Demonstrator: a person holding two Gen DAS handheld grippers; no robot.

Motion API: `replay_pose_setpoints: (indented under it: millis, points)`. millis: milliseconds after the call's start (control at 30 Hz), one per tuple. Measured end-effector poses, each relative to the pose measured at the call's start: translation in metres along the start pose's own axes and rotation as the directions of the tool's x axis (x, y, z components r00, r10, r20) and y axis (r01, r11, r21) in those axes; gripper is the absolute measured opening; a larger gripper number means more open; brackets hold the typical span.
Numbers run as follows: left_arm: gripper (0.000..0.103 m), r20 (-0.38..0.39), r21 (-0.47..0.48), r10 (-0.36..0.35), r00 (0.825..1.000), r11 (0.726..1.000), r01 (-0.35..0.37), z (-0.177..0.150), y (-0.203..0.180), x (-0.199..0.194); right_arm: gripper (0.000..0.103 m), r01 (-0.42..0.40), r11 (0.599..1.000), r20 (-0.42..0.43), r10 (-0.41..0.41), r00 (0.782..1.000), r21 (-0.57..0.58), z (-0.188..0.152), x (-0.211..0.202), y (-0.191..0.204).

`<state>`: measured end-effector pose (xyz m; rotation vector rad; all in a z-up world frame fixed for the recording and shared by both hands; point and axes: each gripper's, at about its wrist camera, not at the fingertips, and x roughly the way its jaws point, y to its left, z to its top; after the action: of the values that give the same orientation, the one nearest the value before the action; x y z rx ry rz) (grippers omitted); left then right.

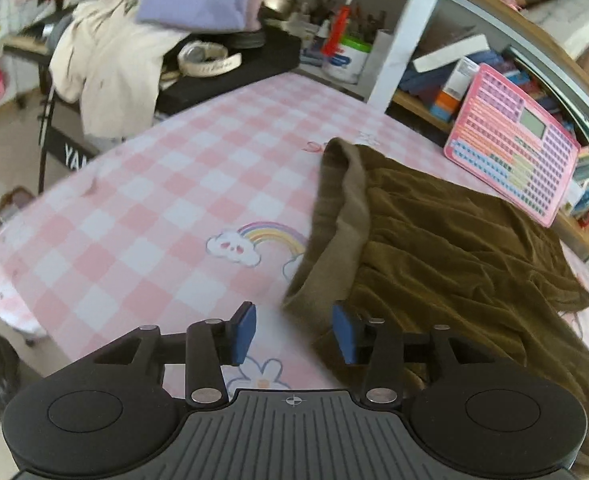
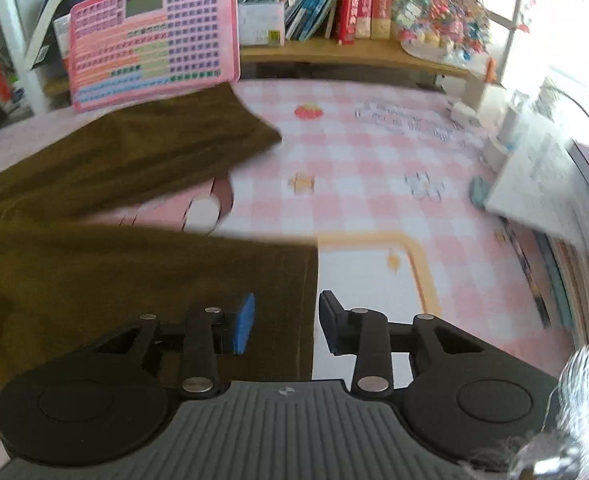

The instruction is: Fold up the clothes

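The left claw (image 1: 293, 332) points forward with its blue-padded fingers (image 1: 244, 334) spread apart, nothing pinched between them. The right claw (image 2: 286, 322) likewise gapes, its pads (image 2: 245, 323) parted and empty.

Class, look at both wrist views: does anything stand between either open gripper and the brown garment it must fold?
Nothing visible does. The left gripper is open at the brown garment's waistband corner; the right gripper is open at its leg hem.
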<state>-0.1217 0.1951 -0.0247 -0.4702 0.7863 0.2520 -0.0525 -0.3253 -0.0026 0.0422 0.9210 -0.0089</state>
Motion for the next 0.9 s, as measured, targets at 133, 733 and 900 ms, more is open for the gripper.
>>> replay_pose_setpoints:
  millis: [133, 733, 900]
  points:
    - [0.043, -0.028, -0.114, -0.056, 0.998, 0.992, 0.053, 0.001, 0.011, 0.015, 0.033, 0.008, 0.999, -0.026, -0.007, 1.000, 0.041, -0.037, -0.020, 0.005]
    - [0.021, -0.029, -0.082, -0.079, 0.996, 0.994, 0.077, 0.006, 0.011, 0.022, 0.029, 0.082, 0.995, -0.009, -0.081, 0.997, 0.061, -0.074, -0.029, 0.020]
    - [0.024, -0.015, 0.055, -0.092, 0.996, 0.994, 0.092, 0.006, -0.004, -0.002, 0.036, 0.030, 0.998, 0.016, -0.031, 0.999, 0.061, -0.068, -0.053, 0.019]
